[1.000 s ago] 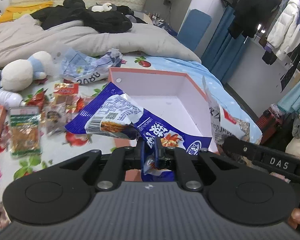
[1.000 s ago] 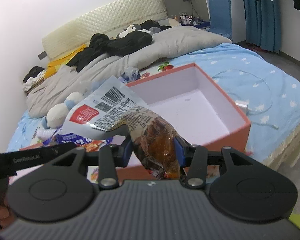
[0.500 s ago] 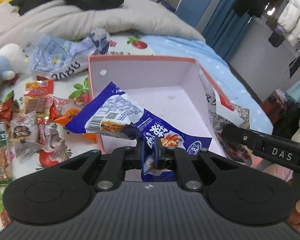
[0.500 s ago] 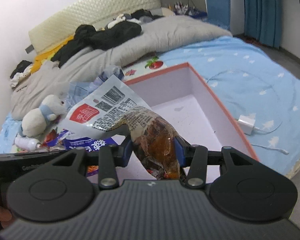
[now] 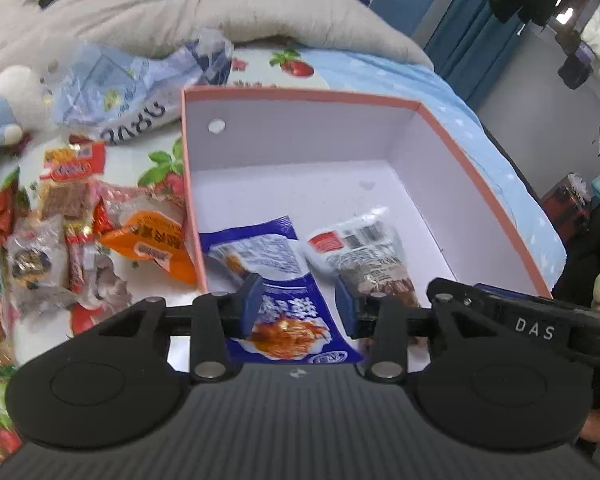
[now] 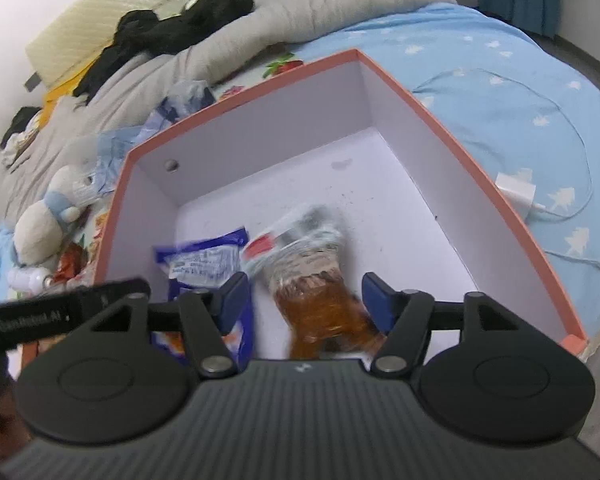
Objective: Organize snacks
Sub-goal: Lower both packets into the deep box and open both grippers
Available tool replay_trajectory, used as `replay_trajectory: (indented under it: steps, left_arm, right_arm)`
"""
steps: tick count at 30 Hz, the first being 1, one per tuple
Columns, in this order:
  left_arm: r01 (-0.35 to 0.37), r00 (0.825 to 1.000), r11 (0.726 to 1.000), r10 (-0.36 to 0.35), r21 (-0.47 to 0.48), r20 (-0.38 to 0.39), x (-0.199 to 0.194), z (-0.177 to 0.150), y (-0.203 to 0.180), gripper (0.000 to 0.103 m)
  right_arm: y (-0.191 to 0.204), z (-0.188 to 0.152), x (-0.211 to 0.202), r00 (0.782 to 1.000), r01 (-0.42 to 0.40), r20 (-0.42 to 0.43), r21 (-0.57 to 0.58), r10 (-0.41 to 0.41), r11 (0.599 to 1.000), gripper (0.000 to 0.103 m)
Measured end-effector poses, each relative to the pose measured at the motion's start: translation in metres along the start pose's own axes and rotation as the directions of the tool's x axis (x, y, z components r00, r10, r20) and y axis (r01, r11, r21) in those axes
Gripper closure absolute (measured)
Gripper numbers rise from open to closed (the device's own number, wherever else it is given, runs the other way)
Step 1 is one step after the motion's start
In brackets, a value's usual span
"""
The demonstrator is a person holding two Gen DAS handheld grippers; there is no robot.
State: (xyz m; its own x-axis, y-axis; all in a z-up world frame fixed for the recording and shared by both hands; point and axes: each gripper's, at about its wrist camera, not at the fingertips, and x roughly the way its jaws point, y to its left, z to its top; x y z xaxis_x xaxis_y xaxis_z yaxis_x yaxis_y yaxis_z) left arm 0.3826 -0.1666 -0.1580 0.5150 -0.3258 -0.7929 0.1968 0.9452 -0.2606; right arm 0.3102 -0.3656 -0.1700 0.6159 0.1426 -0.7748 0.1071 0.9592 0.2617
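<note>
A pink-rimmed white box (image 5: 452, 132) lies open on the bed; it also shows in the right wrist view (image 6: 428, 112). A blue snack packet (image 5: 284, 276) and a clear packet of brown snack (image 5: 364, 256) lie side by side on its floor. My left gripper (image 5: 298, 304) is open just above the blue packet (image 6: 204, 260). My right gripper (image 6: 304, 300) is open just above the clear packet (image 6: 312, 280). Neither holds anything.
Several loose snack packets (image 5: 72, 220) and an orange packet (image 5: 152, 240) lie left of the box. A crumpled blue bag (image 5: 128, 92), a plush toy (image 6: 48, 216), a grey duvet (image 5: 180, 12), and a white charger with cable (image 6: 516, 192) right of the box.
Both grippers lowered over the box and opened. The blue packet dropped from the left one and the clear packet from the right one; both now lie in the box.
</note>
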Motion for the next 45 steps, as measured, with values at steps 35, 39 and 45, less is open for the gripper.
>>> replay_trajectory:
  steps: [35,39,45]
  left_arm:
    - [-0.072,0.951,0.993,0.097,-0.095,0.292,-0.269,-0.167,0.03,0.054]
    - [-0.102,0.943,0.987,0.134,-0.121,0.305,-0.288,-0.192,0.04,0.054]
    - [-0.144,0.928,0.972,0.197,-0.183,0.316,-0.314,-0.221,0.064,0.054]
  right_arm:
    - [0.092,-0.124,-0.172,0.96,-0.176,0.189,-0.175,0.208,0.969,0.013]
    - [0.107,-0.139,-0.176,0.955,-0.194,0.18,-0.219,0.235,0.956,0.012]
    - [0.13,-0.156,-0.173,0.947,-0.243,0.143,-0.259,0.286,0.935,0.013]
